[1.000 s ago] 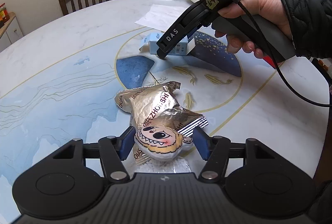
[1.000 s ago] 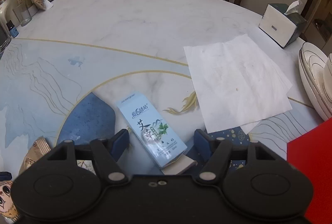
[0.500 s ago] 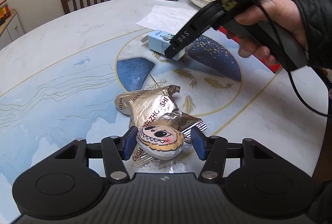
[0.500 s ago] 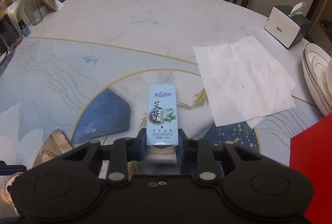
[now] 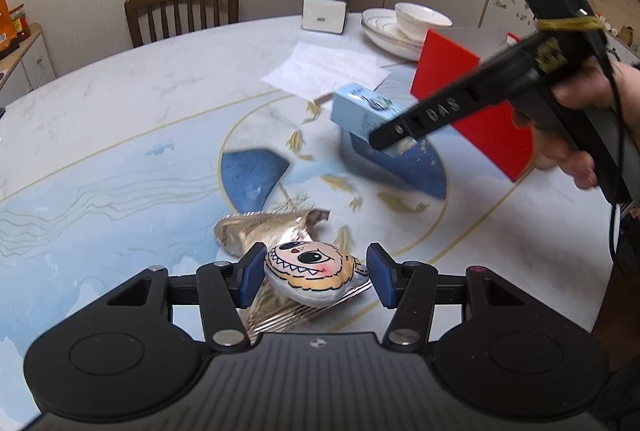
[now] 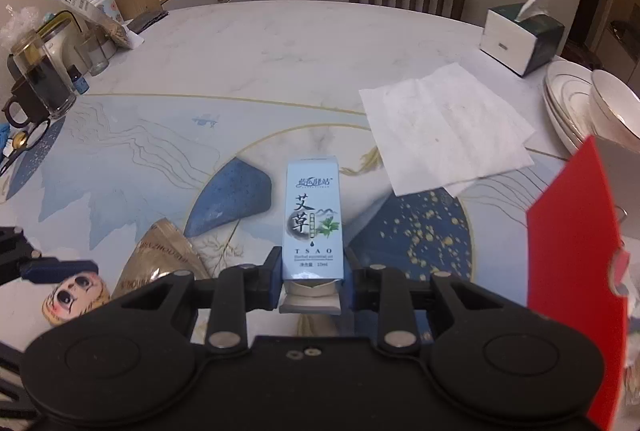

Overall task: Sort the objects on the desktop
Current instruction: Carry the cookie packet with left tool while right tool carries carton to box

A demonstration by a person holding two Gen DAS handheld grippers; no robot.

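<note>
Right wrist view shows the right hand-held gripper [image 6: 311,285] clamped on the base of a pale blue herbal-oil box [image 6: 312,221], lifted clear of the bench [image 6: 280,43] at lower centre. A second earlier its jaws stood wide around the box lying flat. To carry well, it should keep the box level and clear the red bin [image 6: 576,271] wall at right, probably its destination. Left wrist view: the left hand-held gripper [image 5: 316,277] sits partly closed around a cartoon-face foil snack bag [image 5: 312,273], pads near it rather than clearly pressing; it has narrowed and risen a little.
</note>
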